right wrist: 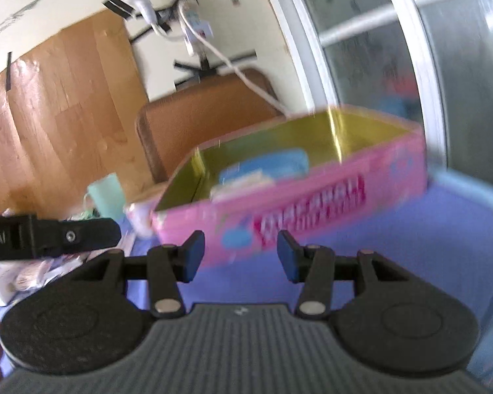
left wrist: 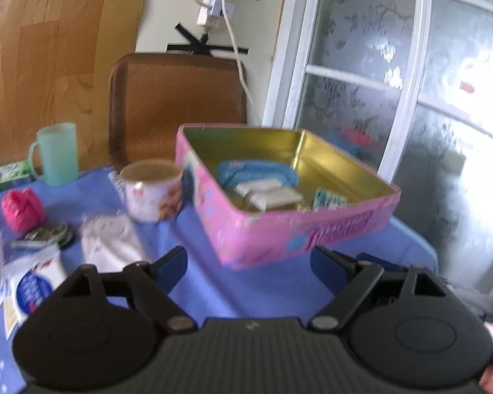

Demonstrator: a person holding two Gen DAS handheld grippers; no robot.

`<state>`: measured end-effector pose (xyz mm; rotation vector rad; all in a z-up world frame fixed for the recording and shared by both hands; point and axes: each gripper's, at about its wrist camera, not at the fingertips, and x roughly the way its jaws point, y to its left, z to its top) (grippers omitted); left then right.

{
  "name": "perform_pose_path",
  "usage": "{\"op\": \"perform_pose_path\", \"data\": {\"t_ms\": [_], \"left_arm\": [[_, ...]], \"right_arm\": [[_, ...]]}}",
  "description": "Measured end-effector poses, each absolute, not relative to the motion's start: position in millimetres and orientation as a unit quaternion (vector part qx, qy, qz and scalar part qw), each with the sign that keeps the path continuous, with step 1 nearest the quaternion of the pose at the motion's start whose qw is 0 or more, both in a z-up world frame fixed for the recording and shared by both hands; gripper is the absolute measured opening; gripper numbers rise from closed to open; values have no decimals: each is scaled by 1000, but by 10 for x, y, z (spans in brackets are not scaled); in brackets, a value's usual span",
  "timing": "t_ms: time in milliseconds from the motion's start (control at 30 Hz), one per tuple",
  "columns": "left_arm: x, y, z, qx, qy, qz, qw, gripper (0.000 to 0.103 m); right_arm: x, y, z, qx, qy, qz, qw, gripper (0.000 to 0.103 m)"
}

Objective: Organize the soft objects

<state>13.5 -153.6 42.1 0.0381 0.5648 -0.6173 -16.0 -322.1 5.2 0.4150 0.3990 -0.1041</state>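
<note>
An open pink tin box [left wrist: 299, 233] with a gold inside stands on the blue tablecloth [left wrist: 213, 282]. It holds a blue pouch [left wrist: 256, 170] and several small white packets [left wrist: 266, 193]. My left gripper [left wrist: 248, 264] is open and empty, just in front of the tin. My right gripper [right wrist: 241, 252] is open and empty, also close to the tin's front wall [right wrist: 312, 216]. The left gripper's body [right wrist: 56, 236] shows at the left of the right wrist view. More soft packets [left wrist: 111, 239] lie on the cloth to the left.
A patterned mug [left wrist: 152, 193], a mint green cup [left wrist: 57, 152], a pink ball of yarn [left wrist: 23, 208], a round tin lid [left wrist: 46, 234] and a white-blue packet [left wrist: 36, 287] sit left of the tin. A brown tray [left wrist: 177, 105] leans on the wall. A frosted glass door [left wrist: 410, 82] is at right.
</note>
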Motion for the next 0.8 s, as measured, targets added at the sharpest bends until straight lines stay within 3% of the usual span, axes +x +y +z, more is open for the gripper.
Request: {"op": "perform_pose_path", "data": {"t_ms": [267, 800], "left_arm": [[145, -1256, 140, 29, 316, -259, 912, 85], [231, -937, -119, 39, 324, -226, 918, 86]], "right_arm": [[-137, -3028, -18, 238, 240, -37, 940, 52], [-46, -2769, -58, 230, 276, -9, 933, 53]]}}
